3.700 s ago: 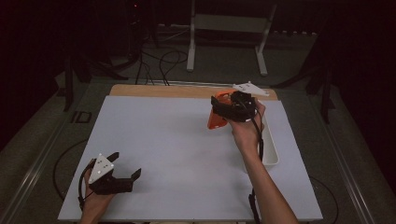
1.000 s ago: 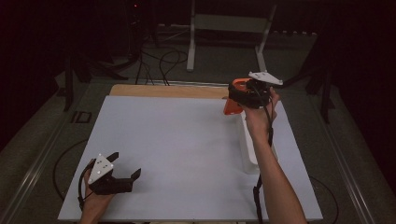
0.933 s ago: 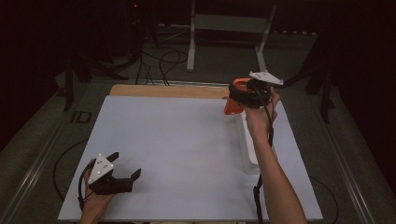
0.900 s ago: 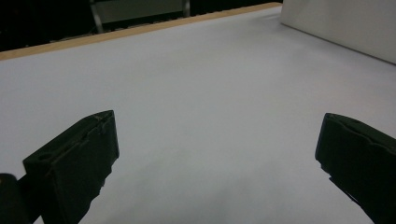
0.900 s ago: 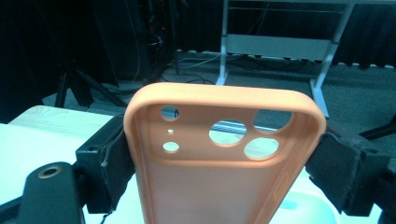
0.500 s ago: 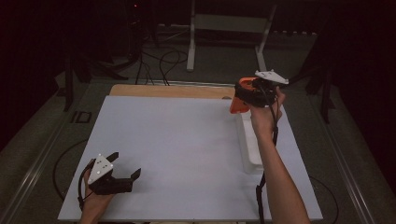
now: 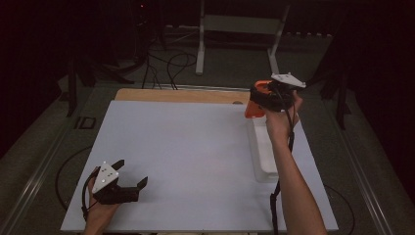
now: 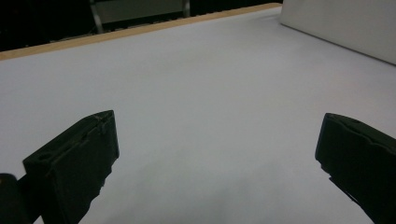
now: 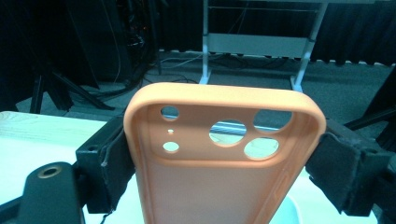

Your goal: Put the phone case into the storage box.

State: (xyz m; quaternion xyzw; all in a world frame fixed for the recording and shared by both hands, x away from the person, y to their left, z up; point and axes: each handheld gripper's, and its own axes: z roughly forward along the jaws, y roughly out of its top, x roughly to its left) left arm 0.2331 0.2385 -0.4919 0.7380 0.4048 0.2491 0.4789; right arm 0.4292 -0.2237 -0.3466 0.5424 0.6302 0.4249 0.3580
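Between the right tongs (image 9: 224, 154), orange phone case (image 9: 219, 163) pinched, seemingly above white tray (image 7: 264, 156), left tongs (image 7: 128, 182) spread.

Two black hand-held grippers (image 7: 128, 182) (image 7: 268, 96), each topped by a grey three-cornered plate, trail black cables; forearms are bare.

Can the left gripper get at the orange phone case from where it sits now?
Probably not without a long move. The left gripper rests open at the table's near left corner; the orange phone case is clamped in the right gripper, raised over the far right side. Nothing lies between.
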